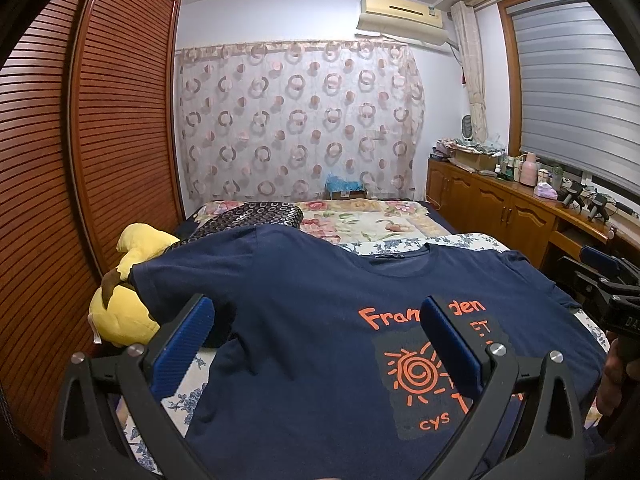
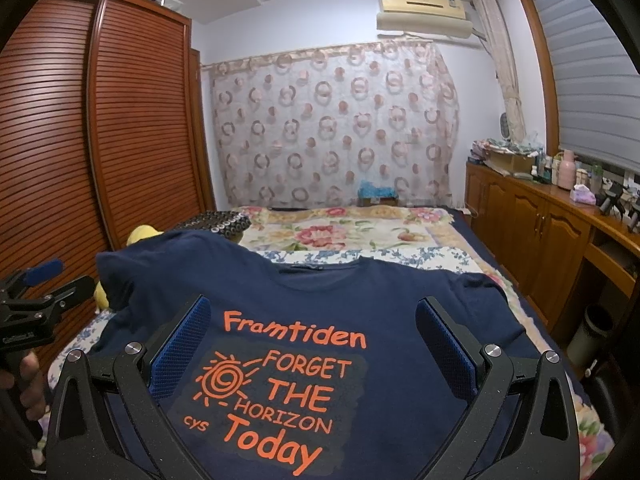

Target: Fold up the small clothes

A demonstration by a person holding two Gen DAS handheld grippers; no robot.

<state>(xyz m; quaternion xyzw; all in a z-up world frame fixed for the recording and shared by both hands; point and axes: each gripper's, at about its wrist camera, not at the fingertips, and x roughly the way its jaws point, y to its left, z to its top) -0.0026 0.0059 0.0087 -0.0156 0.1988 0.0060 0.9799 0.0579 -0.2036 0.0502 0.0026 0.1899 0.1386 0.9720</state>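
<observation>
Wardrobe (image 1: 100, 120) with slatted wood doors fills 9 o'clock in both views. Yellow plush toy (image 1: 124, 292) sits at 8–9 o'clock in the left wrist view, on the bed (image 2: 360, 236) edge against the wardrobe; the shirt's left sleeve drapes over it.

Navy t-shirt (image 2: 360, 300) lies print-up on the bed at 6 o'clock, collar pointing to 12, orange lettering "Framtiden / FORGET THE HORIZON Today" plus a sun spiral. Spread mostly flat, not folded yet; left shoulder area bunched up higher than the right.

Left gripper (image 1: 316, 344): fingers wide apart, nothing between the blue pads, hovering over the shirt's left half. Right gripper (image 2: 312, 344): fingers also spread wide, holding nothing, over the chest print. Each gripper shows in the other's view at the frame edge, 3 o'clock and 9 o'clock, with a hand (image 2: 28, 380) on the handle.

Ring-pattern curtain (image 1: 296, 120) at 12, air conditioner (image 1: 400, 16) at 1, wooden cabinet (image 2: 540, 220) with bottles and clutter at 3, under a window blind (image 2: 592, 60)
</observation>
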